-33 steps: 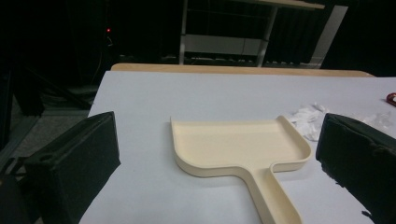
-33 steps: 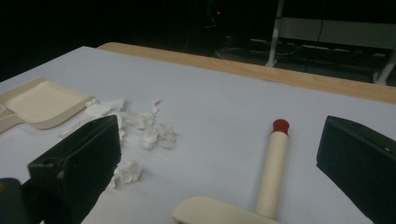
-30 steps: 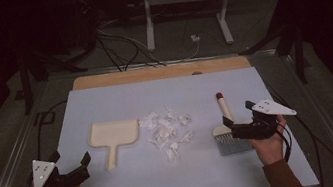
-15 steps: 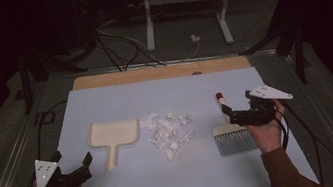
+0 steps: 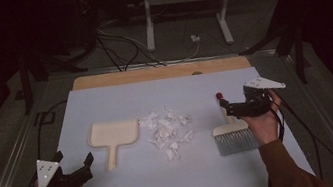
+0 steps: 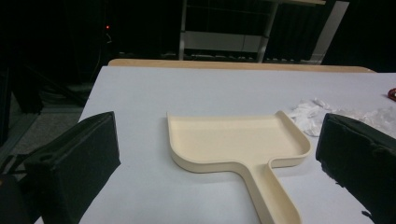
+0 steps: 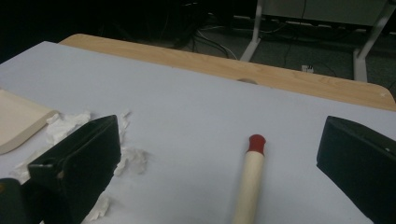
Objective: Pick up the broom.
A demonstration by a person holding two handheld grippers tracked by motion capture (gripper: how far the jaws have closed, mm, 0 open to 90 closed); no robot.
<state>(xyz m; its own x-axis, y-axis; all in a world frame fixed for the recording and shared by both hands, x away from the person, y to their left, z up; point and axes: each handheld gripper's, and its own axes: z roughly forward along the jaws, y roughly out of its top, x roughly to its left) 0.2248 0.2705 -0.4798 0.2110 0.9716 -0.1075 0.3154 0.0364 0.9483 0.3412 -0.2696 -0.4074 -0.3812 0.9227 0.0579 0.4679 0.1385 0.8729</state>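
Cream dustpan (image 6: 236, 140) lies flat on the desk (image 5: 119, 98), mouth toward the paper scraps (image 5: 168, 131). Right tongs (image 7: 224, 186) gape wide astride the brush handle (image 7: 250, 182), ready to grip; left tongs (image 6: 215, 186), also wide, face the dustpan's handle.

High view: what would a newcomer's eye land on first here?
Probably the heap of crumpled white paper scraps mid-table, flanked by a cream dustpan on its left and a hand brush with a red-tipped handle on its right. The right gripper hovers open over that handle; the left gripper waits open near the dustpan's handle.
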